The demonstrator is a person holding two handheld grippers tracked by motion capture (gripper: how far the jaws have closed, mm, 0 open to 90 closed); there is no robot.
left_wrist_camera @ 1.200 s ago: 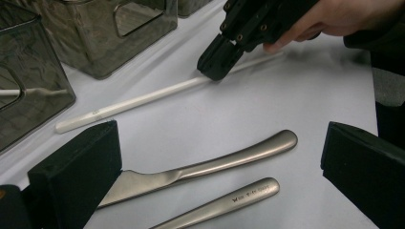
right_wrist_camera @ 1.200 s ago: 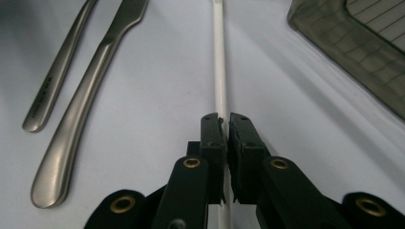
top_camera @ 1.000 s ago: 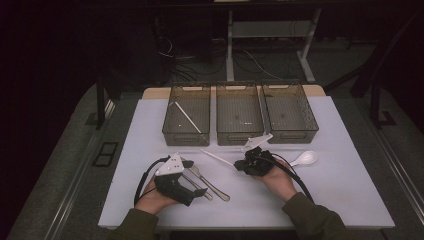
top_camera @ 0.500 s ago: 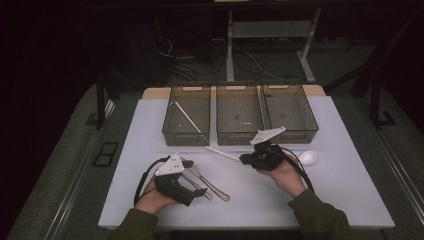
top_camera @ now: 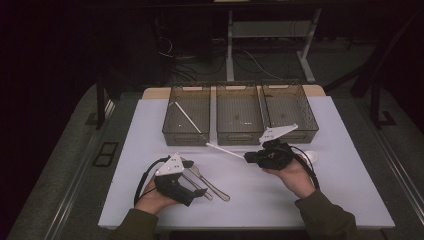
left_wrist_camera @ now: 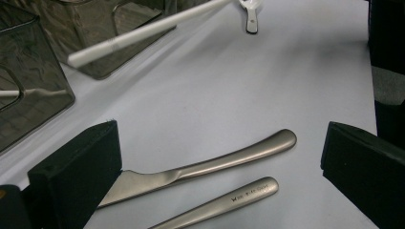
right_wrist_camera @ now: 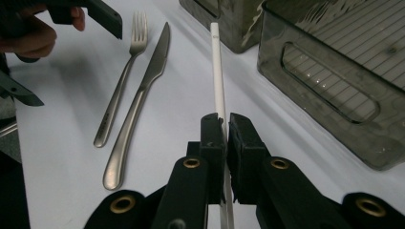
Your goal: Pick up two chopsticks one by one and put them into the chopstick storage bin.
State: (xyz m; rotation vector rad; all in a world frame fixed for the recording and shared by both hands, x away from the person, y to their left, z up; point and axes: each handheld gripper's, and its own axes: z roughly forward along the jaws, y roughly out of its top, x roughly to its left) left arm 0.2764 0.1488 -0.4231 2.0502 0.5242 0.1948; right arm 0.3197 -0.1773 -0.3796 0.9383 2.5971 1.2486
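My right gripper [top_camera: 250, 157] [right_wrist_camera: 223, 121] is shut on a white chopstick [top_camera: 225, 150] [right_wrist_camera: 217, 71]. It holds the stick just above the table, with the tip pointing left toward the front of the left bin [top_camera: 186, 116]. A second white chopstick [top_camera: 187, 117] lies inside that bin. A steel knife [top_camera: 212, 186] [left_wrist_camera: 205, 167] [right_wrist_camera: 143, 95] and fork [top_camera: 195, 185] [left_wrist_camera: 224, 202] [right_wrist_camera: 119, 86] lie side by side on the white table. My left gripper [top_camera: 200, 190] [left_wrist_camera: 219, 162] rests open, its jaws on either side of their handles.
Three dark see-through bins stand in a row at the back; the middle bin [top_camera: 239, 115] and right bin [top_camera: 290, 112] hold nothing I can see. A white spoon [top_camera: 309, 156] [left_wrist_camera: 250, 16] lies behind my right hand. A dark floor surrounds the table [top_camera: 250, 200].
My right gripper has risen slightly and shifted right with the chopstick in it, now covering part of the spoon. The left gripper, knife and fork have not moved.
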